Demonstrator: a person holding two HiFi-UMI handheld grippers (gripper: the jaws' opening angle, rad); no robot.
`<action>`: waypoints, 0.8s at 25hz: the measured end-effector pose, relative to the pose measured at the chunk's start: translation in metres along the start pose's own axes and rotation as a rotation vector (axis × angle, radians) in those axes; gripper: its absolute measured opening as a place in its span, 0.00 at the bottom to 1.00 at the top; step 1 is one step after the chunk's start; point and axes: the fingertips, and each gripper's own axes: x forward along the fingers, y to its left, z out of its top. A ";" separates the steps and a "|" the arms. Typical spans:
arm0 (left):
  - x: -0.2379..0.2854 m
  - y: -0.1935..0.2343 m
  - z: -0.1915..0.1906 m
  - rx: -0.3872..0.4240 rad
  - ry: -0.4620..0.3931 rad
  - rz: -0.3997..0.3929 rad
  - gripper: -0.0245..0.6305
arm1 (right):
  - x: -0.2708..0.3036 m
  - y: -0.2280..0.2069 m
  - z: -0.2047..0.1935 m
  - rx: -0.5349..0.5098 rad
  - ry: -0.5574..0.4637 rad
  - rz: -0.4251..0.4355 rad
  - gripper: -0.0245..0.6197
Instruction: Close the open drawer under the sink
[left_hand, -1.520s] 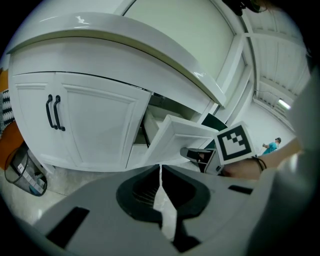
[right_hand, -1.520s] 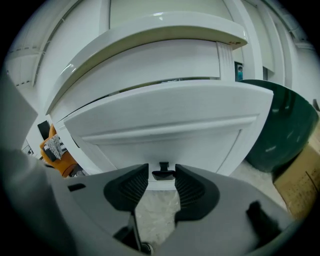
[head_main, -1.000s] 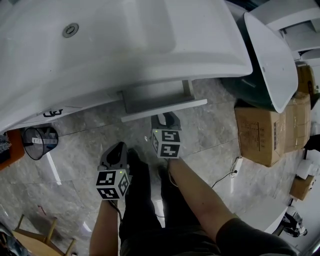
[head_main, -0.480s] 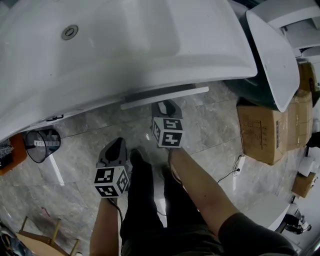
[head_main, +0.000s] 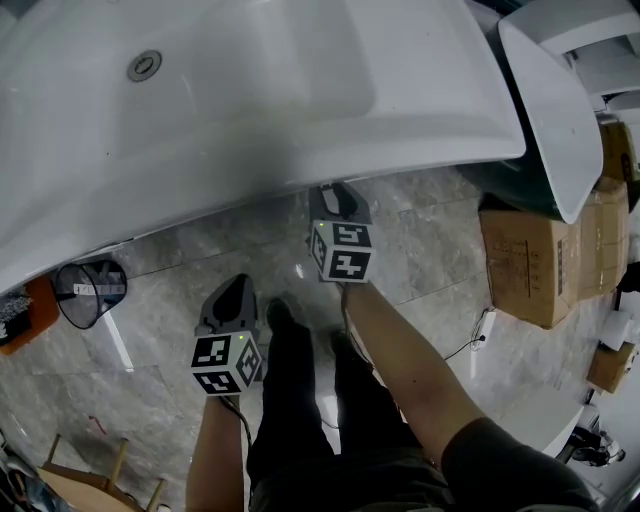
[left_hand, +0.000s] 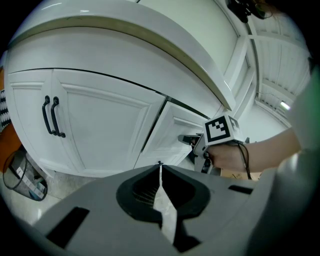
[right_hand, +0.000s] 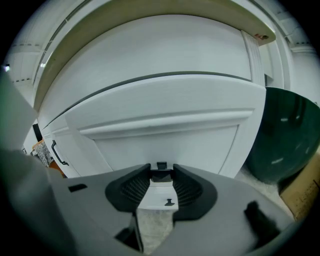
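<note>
Drawer position: under the white sink, at the right of the cabinet, beside the cabinet door. From the head view the sink rim hides the drawer. Whether it is fully home cannot be told.

Right gripper: pointed at the drawer front, tip under the near edge of the sink. Its jaws stand wide and pinch the drawer's black handle, which fills the gap between the pads.

Left gripper: held nearer and to the left, over the grey tiled floor, well apart from the cabinet. Its jaws are pressed together with only a thin slit between them, and nothing is held.
</note>
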 end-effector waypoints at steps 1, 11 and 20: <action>0.000 0.000 0.001 -0.001 -0.002 -0.001 0.07 | 0.001 -0.001 0.001 0.007 0.000 -0.001 0.27; -0.006 0.002 -0.001 -0.012 0.002 0.000 0.07 | 0.013 0.001 0.010 0.018 0.020 -0.005 0.27; -0.013 -0.006 0.000 0.003 -0.011 -0.001 0.07 | 0.014 0.000 0.010 0.005 0.032 -0.013 0.27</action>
